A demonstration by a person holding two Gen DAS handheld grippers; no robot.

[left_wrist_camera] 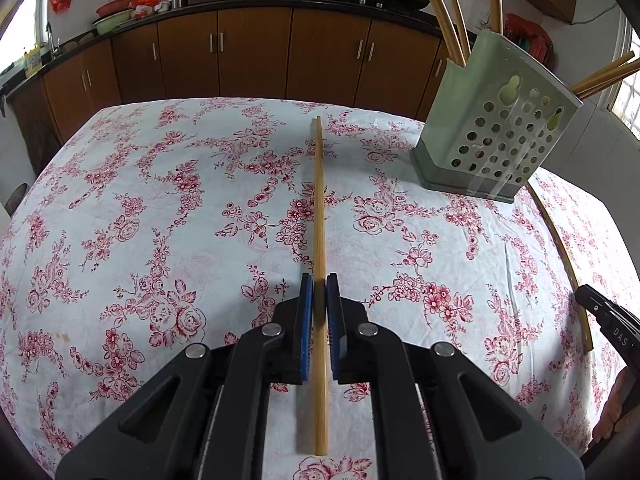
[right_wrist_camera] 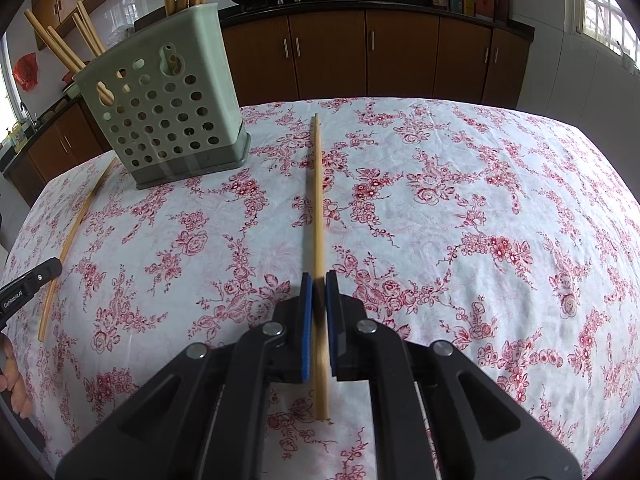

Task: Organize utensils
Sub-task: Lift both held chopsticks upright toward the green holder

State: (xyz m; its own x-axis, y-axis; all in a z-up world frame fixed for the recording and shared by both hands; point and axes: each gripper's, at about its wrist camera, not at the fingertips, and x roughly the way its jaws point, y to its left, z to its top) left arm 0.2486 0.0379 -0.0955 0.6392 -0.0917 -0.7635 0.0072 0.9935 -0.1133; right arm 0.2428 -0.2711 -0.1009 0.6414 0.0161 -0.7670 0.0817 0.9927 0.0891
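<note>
Left gripper (left_wrist_camera: 319,294) clamped on a bamboo chopstick (left_wrist_camera: 319,200), shaft running forward past the blue pads over the floral tablecloth (left_wrist_camera: 160,220). Right gripper (right_wrist_camera: 319,292) likewise pinching another chopstick (right_wrist_camera: 317,200). Green holder (right_wrist_camera: 168,120) standing between them.

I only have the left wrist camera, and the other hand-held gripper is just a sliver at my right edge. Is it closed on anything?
Observer: Yes. The right hand-held gripper is shut on a chopstick, clamped close to its near end.
Operator: Does that chopstick touch the holder?
Observer: No. It lies to the right of the green holder with a strip of cloth between them, and its far tip points at the cabinets.
</note>
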